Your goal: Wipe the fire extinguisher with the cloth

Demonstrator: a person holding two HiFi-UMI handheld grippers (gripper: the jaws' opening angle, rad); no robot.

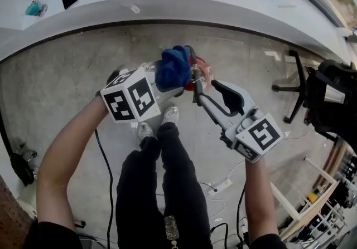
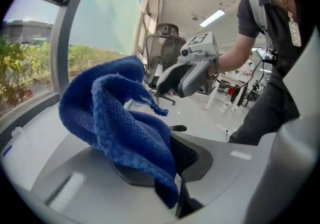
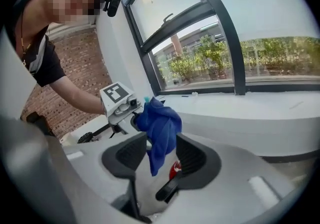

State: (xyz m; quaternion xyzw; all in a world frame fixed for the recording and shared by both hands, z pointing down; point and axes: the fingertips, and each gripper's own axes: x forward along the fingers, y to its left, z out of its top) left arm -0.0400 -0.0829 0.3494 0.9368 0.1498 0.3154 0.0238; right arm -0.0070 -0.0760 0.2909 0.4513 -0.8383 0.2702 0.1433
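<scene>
1. Concrete floor (image 1: 56,75) fills most of the head view; it is bare at left, and cables (image 1: 103,153) trail toward the bottom.
2. A white surface (image 1: 223,14) curves along the top and an office chair (image 1: 334,100) stands at right, so sweeps should probably stay between them.
3. Of the fire extinguisher (image 3: 175,169) only a red patch shows, low at frame centre beneath both tools.
4. The blue cloth (image 1: 173,67) is bunched; spreading it flat would likely wipe better.
5. The left tongs (image 2: 172,168) pinch the cloth.
6. The right tongs (image 3: 161,155) are spread and grip nothing, with the cloth's tail hanging between them; they could steady the extinguisher.
</scene>
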